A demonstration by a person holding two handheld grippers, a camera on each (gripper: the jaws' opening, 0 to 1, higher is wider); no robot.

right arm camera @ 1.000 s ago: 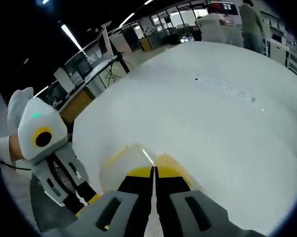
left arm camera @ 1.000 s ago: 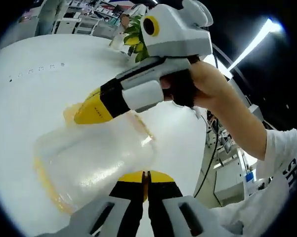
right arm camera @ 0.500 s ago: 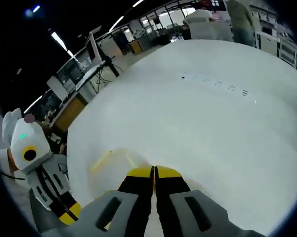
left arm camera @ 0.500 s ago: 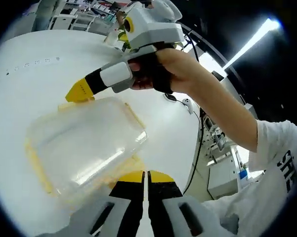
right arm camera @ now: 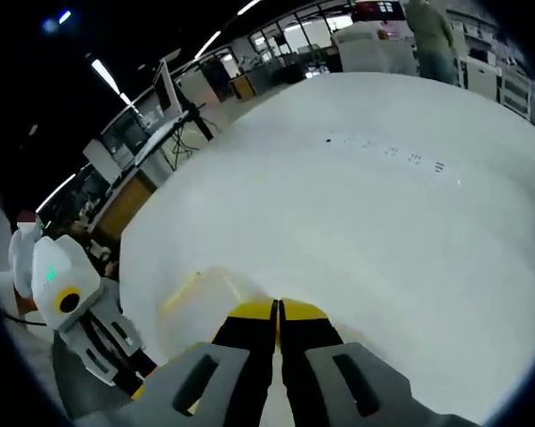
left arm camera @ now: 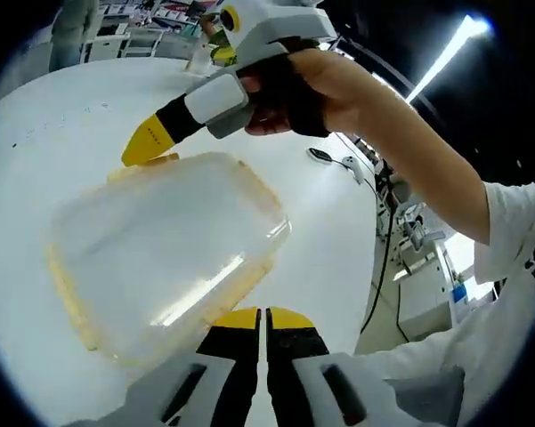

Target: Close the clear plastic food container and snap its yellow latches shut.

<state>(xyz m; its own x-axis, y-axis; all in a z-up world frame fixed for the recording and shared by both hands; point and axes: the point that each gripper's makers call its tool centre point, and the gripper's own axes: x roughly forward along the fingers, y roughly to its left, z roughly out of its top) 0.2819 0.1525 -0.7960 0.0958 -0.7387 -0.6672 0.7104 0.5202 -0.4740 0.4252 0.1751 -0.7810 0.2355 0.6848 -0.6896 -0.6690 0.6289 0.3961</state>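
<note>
In the left gripper view, the left gripper [left arm camera: 263, 318] rises from the bottom with its two black, yellow-tipped jaws pressed together, nothing between them. Just ahead of the tips and to their left lies the clear plastic food container with yellow latches [left arm camera: 165, 253], resting on the round white table [left arm camera: 329, 231]; its near edge sits right at the jaw tips, though contact cannot be told. One yellow latch [left arm camera: 69, 298] runs along the container's left side, another [left arm camera: 142, 166] at the far edge. Beyond the container, the right gripper [left arm camera: 147, 143], held in a person's hand [left arm camera: 298, 84], reaches in from the upper right; its yellow tip sits at the far latch, jaws apparently together.

In the right gripper view, the right gripper [right arm camera: 277, 311] also has its jaws pressed together, holding nothing. The clear container [right arm camera: 209, 298] lies directly under and left of the tips, with a yellow latch [right arm camera: 182, 289] on its left edge. The left gripper [right arm camera: 138, 378] shows low to the left of the jaws, beyond the container.
</note>
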